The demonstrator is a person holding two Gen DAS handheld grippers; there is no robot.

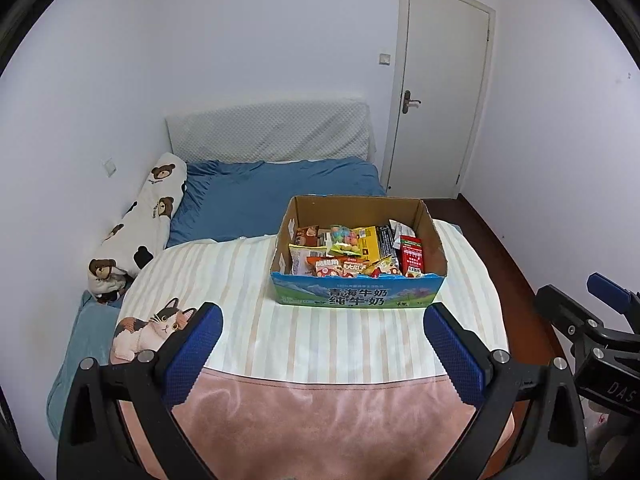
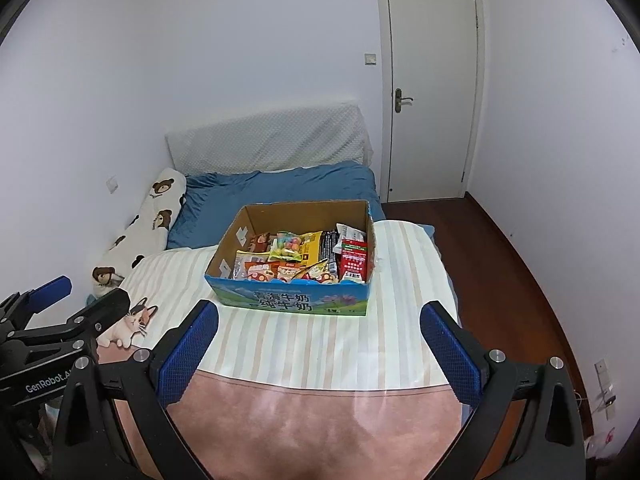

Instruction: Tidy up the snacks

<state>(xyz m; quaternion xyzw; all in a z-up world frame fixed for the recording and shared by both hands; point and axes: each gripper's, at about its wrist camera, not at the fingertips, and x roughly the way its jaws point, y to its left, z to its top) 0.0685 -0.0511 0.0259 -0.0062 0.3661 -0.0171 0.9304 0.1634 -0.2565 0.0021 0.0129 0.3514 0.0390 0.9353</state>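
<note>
Open-topped brown cardboard box with a blue-green printed milk-carton front [image 1: 357, 294] sits on the cream-and-tan striped blanket [image 1: 224, 280] covering the near part of the bed. It is full of snacks: assorted packets [image 1: 344, 266] lie along the front, a pack of multicoloured round candies [image 1: 345, 239] sits mid-box, a yellow packet [image 1: 370, 242] is beside it, and a red-and-white carton [image 1: 412, 258] stands upright against the right wall. Everything visible is inside the box; nothing loose on the blanket around it.

Left gripper [image 1: 322, 334]: blue-padded black jaws spread wide, empty, hovering over the blanket's pink plush edge [image 1: 320, 420], well short of the box. Box front appears between the fingers, slightly right of centre.

Right gripper [image 2: 319, 332]: same state, jaws wide apart, holding nothing, over the same pink edge. Box [image 2: 296, 300] sits slightly left of centre in the right wrist view.

The grippers are side by side; each shows at the edge of the other's view.

Surroundings: blue bedsheet [image 1: 272, 196] beyond the blanket, white bolster pillow with brown bear print [image 1: 140, 220] along the left wall, calico cat print [image 1: 150, 330] on the blanket's left corner, white quilted headboard cover [image 1: 268, 132], closed white door [image 1: 440, 88] at right, dark wood floor [image 2: 480, 264].
</note>
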